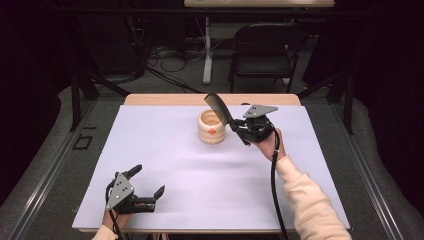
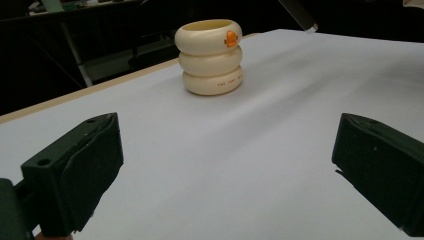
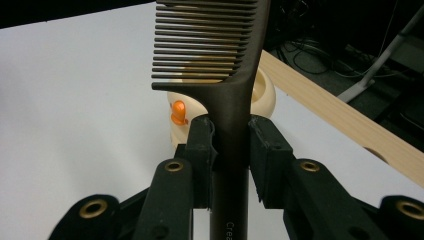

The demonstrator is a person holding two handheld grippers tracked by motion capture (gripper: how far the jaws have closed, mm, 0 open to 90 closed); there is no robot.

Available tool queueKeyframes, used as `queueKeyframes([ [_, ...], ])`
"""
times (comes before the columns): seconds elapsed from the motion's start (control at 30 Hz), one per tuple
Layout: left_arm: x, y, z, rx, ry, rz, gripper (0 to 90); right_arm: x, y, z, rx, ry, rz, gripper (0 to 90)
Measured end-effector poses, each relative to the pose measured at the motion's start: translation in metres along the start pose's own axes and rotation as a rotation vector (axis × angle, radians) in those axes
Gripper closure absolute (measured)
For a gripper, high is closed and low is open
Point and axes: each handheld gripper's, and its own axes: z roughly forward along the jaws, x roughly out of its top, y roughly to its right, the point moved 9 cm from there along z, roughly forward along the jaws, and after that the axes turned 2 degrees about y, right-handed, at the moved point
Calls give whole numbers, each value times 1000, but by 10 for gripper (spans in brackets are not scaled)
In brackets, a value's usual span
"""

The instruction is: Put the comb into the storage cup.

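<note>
High view: right claw [image 1: 239,131] pinches comb [image 1: 218,109] by its handle at frame centre, teeth over cream holder [image 1: 212,127]; left claw [image 1: 148,181] spread, lower left. Comb tip cut off in right gripper view.

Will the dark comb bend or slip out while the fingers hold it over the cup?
Probably not. The comb looks like stiff plastic: it stands straight above the right gripper, which pinches its handle from both sides. Its thin teeth seem the weakest part. The handle looks smooth, so it might slide if knocked against the cream cup.
</note>
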Motion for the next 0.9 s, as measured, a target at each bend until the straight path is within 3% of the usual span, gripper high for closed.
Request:
queueKeyframes([
  [0.9,0,-1,-1,2,0,-3,1,34,-2,13,-2,28,-17,727],
])
